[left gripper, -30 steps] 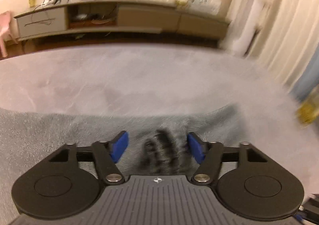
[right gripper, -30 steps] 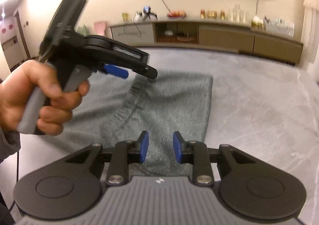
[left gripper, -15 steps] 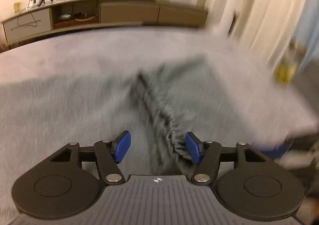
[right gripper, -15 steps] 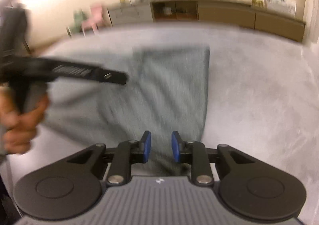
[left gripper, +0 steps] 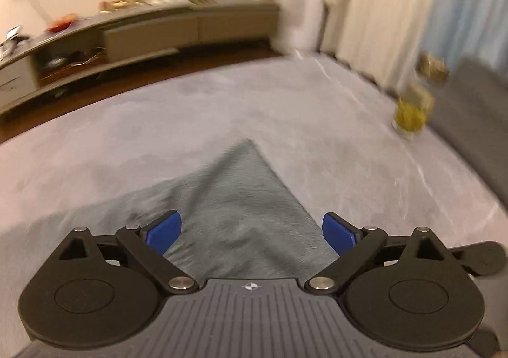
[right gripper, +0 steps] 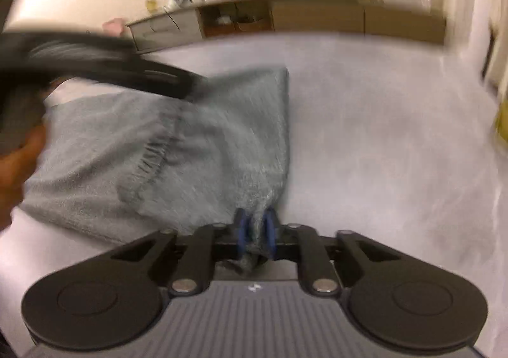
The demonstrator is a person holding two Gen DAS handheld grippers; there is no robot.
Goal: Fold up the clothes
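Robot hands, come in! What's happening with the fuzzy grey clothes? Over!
Right gripper shut on fuzzy grey knit garment. Left gripper open above it, holding nothing. Garment on pale grey tabletop. Nothing blocking.

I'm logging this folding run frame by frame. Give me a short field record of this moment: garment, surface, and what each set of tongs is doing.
garment: grey knit garment, lying partly folded, ribbed band showing
surface: pale grey marbled table
right tongs: shut, pinching a near corner of the garment
left tongs: open wide above the garment's far corner, gripping nothing
left hand: at the left edge of the right wrist view, holding its tool
image quality: motion blur in both views
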